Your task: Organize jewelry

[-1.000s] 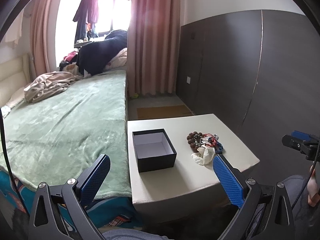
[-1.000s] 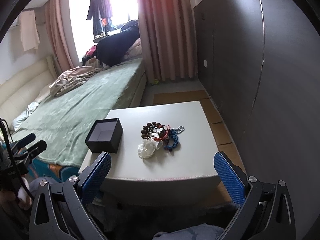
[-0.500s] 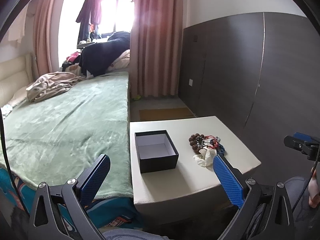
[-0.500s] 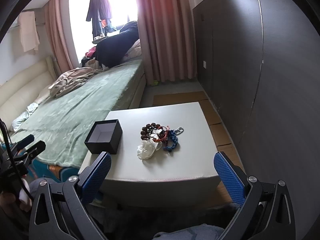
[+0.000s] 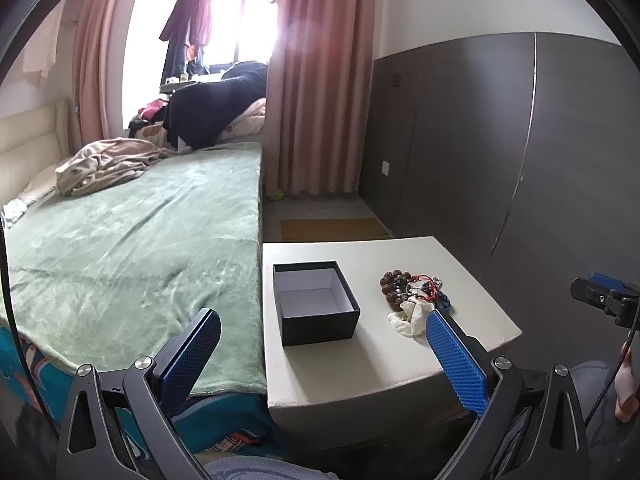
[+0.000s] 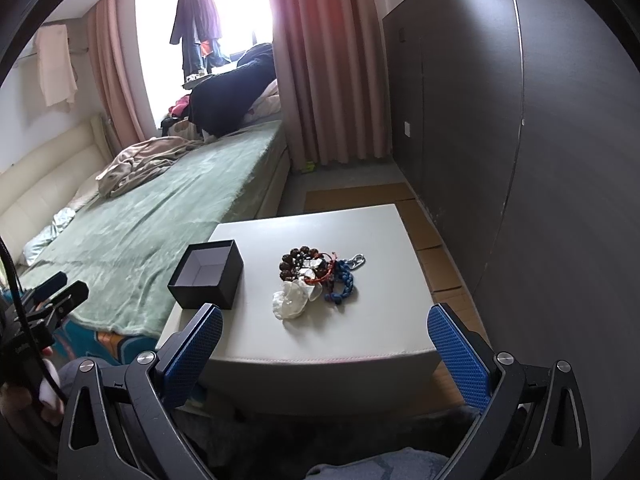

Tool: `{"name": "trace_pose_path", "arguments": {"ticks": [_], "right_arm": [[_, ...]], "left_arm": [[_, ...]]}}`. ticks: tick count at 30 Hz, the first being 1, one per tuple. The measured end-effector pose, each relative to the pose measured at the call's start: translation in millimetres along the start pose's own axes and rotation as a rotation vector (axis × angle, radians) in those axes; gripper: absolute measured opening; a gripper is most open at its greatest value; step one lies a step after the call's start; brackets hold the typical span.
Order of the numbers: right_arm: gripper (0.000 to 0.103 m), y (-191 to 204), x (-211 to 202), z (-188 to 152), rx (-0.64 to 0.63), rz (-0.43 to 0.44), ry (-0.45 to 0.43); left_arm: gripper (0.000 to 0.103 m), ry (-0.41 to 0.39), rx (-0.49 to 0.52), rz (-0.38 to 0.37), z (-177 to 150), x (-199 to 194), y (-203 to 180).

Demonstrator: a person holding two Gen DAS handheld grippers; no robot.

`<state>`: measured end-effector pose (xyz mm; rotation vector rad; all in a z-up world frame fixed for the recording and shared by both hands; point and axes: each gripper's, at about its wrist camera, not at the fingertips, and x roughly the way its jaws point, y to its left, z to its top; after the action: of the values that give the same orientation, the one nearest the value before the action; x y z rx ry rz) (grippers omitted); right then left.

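One black box (image 5: pixel 316 306) open, empty; jewelry pile (image 6: pixel 316 280) beside it. Both tongs (image 5: pixel 320 344) (image 6: pixel 325 334) spread wide, holding nothing.

box (image 5: pixel 316 312) black, white inside | table (image 6: pixel 348 336) cream | blanket (image 5: pixel 132 248) green | curtains (image 6: pixel 328 60) pink

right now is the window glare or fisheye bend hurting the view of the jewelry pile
Left wrist view: window blown out, flare across the curtain, jewelry pile evenly lit and sharp. Right wrist view: same glare up top, pile clear near centre; the wardrobe bows at the edge.
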<state>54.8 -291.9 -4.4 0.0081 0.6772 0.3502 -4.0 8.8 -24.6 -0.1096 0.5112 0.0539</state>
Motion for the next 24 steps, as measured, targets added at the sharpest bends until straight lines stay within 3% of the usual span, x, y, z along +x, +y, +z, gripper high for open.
{"name": "trace_pose_path", "arguments": {"ticks": [7, 14, 24], "right_arm": [[0.103, -2, 1, 0, 0.003, -0.009, 0.006], [0.103, -4, 19, 6, -0.016, -0.040, 0.088], [0.103, -11, 36, 14, -0.012, -0.023, 0.085]], "left_arm": [[0.102, 0.009, -0.006, 0.018, 1, 1, 1], [0.102, 0.032, 0.018, 0.015, 6, 4, 0], [0.102, 0.076, 0.053, -0.013, 22, 30, -14]]}}
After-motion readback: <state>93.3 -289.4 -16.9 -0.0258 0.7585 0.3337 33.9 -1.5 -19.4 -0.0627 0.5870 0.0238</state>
